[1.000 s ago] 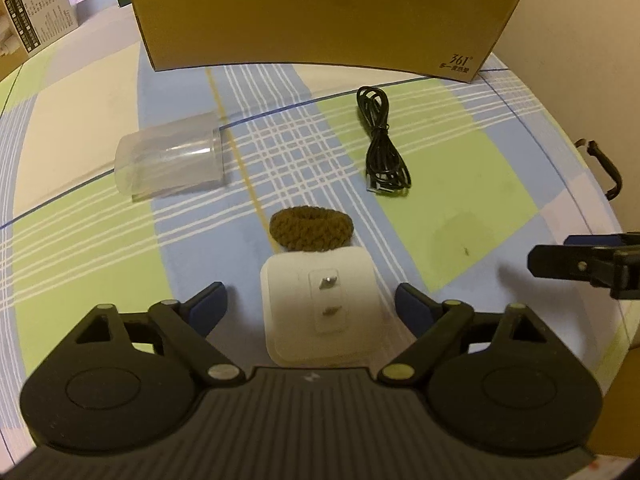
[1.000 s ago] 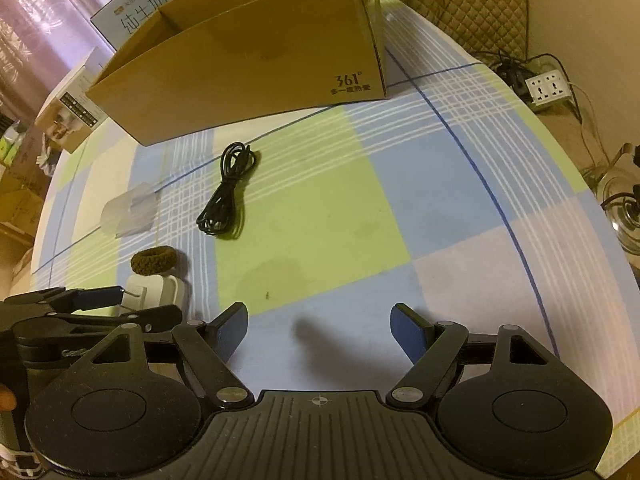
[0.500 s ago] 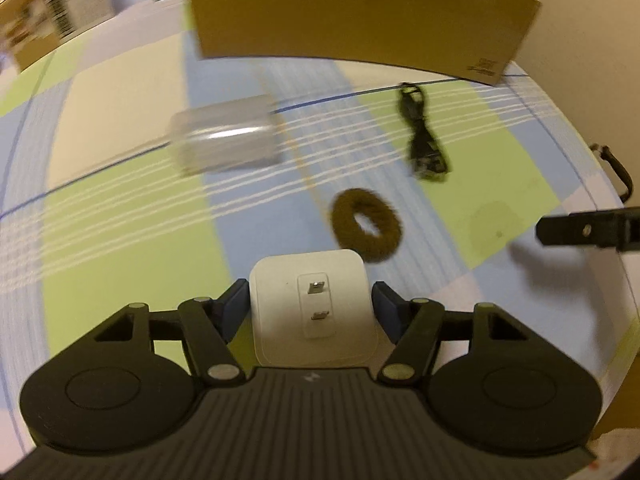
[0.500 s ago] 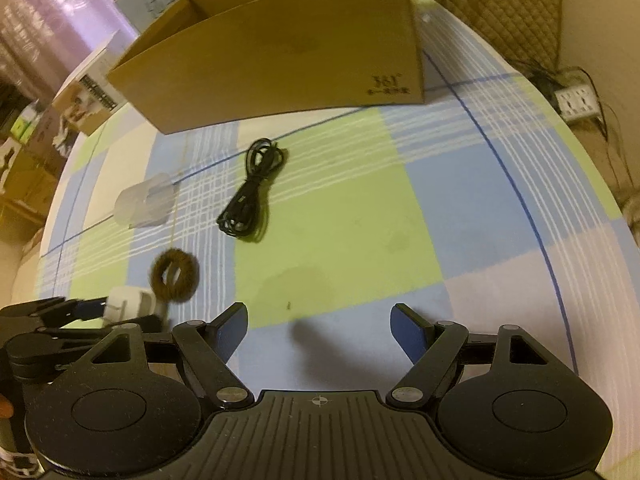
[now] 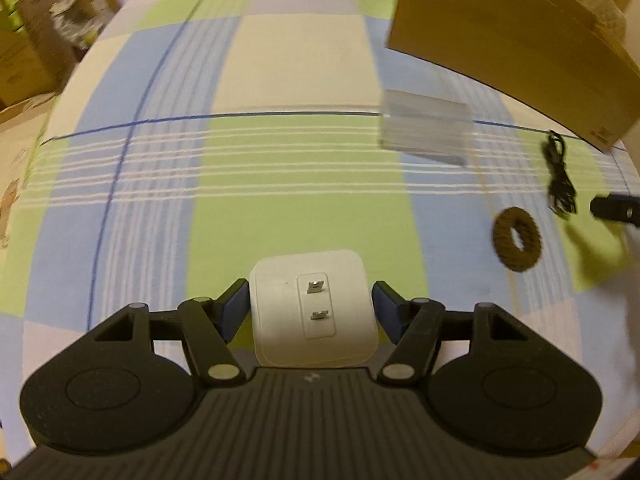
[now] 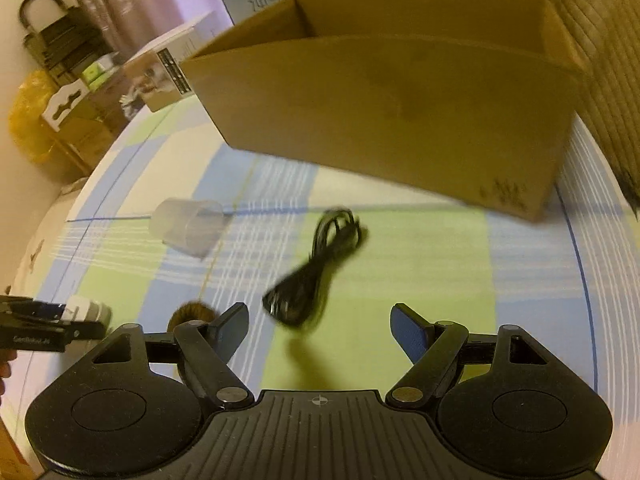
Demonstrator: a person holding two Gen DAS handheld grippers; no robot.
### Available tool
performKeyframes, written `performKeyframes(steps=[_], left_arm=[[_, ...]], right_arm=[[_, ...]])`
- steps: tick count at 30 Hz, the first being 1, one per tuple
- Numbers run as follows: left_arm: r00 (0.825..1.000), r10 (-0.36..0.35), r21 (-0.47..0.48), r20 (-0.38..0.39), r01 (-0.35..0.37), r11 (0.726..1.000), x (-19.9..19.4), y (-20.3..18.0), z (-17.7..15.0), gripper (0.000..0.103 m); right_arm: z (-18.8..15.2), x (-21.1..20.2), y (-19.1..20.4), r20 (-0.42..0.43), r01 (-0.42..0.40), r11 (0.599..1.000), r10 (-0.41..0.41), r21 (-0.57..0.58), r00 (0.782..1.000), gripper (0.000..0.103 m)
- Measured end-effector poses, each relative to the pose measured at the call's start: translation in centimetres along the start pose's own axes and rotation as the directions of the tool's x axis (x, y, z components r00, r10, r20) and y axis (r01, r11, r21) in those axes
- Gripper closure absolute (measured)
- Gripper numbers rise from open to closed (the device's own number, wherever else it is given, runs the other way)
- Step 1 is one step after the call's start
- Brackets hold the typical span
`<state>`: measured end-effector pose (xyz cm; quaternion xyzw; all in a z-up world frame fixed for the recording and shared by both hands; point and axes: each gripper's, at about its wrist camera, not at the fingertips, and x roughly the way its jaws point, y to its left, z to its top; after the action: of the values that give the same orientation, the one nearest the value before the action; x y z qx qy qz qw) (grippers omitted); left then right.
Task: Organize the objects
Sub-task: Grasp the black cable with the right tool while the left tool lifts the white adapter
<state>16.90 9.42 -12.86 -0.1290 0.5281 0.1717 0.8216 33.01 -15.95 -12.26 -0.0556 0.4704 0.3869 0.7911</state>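
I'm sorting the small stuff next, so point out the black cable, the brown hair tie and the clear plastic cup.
black cable [image 6: 316, 268]: right wrist view, middle of the coiled bundle.
brown hair tie [image 5: 517, 239]: left wrist view, left side of its fabric ring.
clear plastic cup [image 6: 188, 231]: right wrist view, its side wall, lying tipped over.

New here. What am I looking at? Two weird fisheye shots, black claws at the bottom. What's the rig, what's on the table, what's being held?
No robot: a person holds a two-finger gripper in each hand, each with a fisheye camera looking along its fingers.

The left wrist view shows the left gripper shut on a white charger, prongs facing the camera. The right wrist view shows the right gripper open, holding nothing.

On the checked tablecloth lie a clear plastic cup on its side, a coiled black cable and a brown hair tie. Behind them stands an open cardboard box, likely where things go.
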Motion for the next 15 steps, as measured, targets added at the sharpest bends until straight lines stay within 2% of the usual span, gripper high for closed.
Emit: performKeyframes(steps=[6,8,10,14,15], left_arm=[[1.0,0.024,-0.014,0.005,-0.023,1.0,0.0,0.4,0.0,0.04],[0.999,0.031,-0.014,0.007,-0.031,0.999,0.0,0.3,0.1,0.041],[0.999,0.038,-0.012,0.008,-0.038,0.999,0.1,0.2,0.1,0.041],[0.999,0.043,-0.014,0.006,-0.043,0.999,0.3,0.2,0.4,0.041],[0.999,0.044,-0.013,0.006,-0.044,0.999,0.3,0.2,0.4,0.041]], right_arm=[[2.0,2.1,0.0,0.005,-0.045,0.999,0.045,0.007,0.999,0.031],[2.4,3.0,0.3,-0.008,-0.043,0.999,0.043,0.012,0.999,0.043],[2.6,3.9,0.5,-0.026,-0.025,0.999,0.026,0.023,0.999,0.049],[2.2,4.6,1.0,-0.04,0.017,1.0,-0.017,-0.002,0.999,0.075],[2.0,4.6,1.3,-0.041,0.028,0.999,-0.03,-0.028,0.999,0.076]])
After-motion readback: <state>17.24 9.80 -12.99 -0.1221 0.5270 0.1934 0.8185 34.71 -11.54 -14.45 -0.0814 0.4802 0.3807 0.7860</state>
